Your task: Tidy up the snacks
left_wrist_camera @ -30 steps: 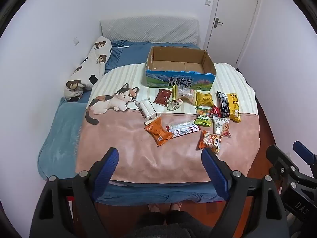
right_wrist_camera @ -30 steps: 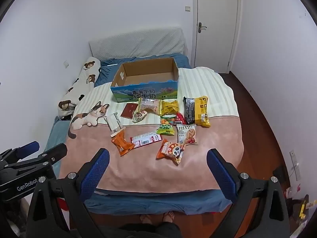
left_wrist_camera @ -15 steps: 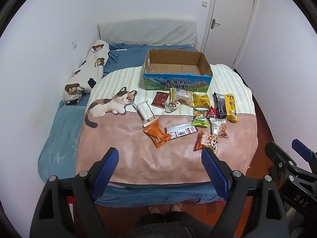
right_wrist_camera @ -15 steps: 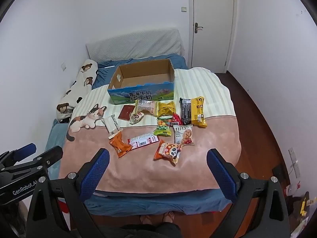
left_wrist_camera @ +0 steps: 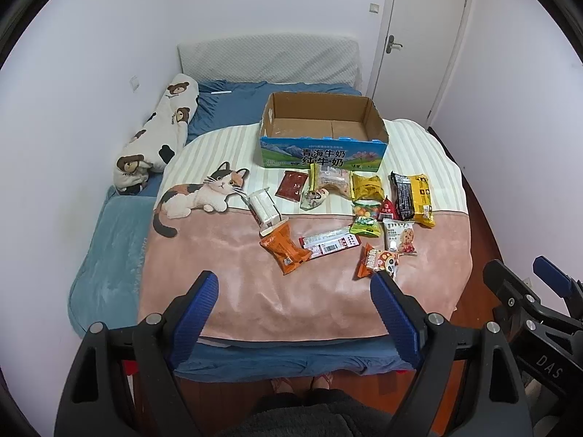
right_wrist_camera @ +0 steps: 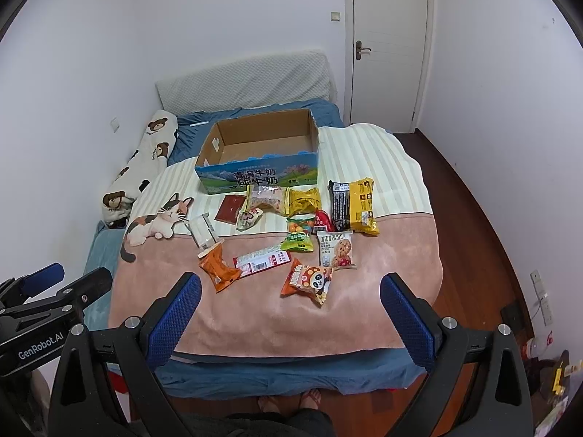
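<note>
An open cardboard box point(left_wrist_camera: 322, 140) point(right_wrist_camera: 262, 169) with a blue printed front stands on the bed, with nothing visible inside. In front of it lie several snack packs on the blanket: an orange pack point(left_wrist_camera: 286, 249) point(right_wrist_camera: 218, 267), a red-white bar point(left_wrist_camera: 329, 244) point(right_wrist_camera: 262, 260), a panda pack point(left_wrist_camera: 377, 262) point(right_wrist_camera: 308, 280), a cookie pack point(left_wrist_camera: 400, 236) point(right_wrist_camera: 335, 249) and a black-yellow pack point(left_wrist_camera: 413, 193) point(right_wrist_camera: 353, 204). My left gripper point(left_wrist_camera: 295, 306) and my right gripper point(right_wrist_camera: 291, 309) are both open and empty, held above the bed's near edge, well short of the snacks.
A cat-print blanket point(left_wrist_camera: 233, 276) covers the bed. A bear-print bolster point(left_wrist_camera: 156, 142) lies along the left wall. A white door point(right_wrist_camera: 386, 43) is at the back right. Wooden floor point(right_wrist_camera: 473, 240) runs along the bed's right side. The person's feet point(right_wrist_camera: 288, 400) are below.
Both views have pulled back slightly and drifted; the bed and snacks sit a little further away. Both grippers stay open. Nothing on the bed moved.
</note>
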A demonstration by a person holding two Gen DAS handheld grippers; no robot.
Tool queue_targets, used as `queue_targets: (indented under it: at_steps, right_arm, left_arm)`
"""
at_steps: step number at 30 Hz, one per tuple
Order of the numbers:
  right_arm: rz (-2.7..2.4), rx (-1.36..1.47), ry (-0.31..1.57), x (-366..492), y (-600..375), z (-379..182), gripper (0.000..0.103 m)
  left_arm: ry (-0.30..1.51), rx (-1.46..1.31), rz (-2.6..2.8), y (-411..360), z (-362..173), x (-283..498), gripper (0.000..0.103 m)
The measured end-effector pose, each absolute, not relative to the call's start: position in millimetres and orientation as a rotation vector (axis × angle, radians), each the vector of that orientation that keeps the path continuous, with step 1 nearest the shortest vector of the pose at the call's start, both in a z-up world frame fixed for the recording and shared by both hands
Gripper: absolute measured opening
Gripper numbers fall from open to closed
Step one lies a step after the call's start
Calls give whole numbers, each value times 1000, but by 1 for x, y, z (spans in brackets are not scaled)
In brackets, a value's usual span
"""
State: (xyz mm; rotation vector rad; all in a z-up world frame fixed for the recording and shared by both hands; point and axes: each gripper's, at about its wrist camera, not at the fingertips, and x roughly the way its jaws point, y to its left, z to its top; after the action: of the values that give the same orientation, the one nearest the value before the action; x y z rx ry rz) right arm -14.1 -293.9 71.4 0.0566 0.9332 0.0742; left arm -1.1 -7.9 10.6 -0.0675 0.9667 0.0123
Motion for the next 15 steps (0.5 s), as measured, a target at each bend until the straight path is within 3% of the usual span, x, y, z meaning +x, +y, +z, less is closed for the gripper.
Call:
queue_targets:
  at_steps: [15]
  right_arm:
    - [68,57,935,-10,-295,67,100]
  left_arm:
    - [970,-59,5,-15,7,4,85]
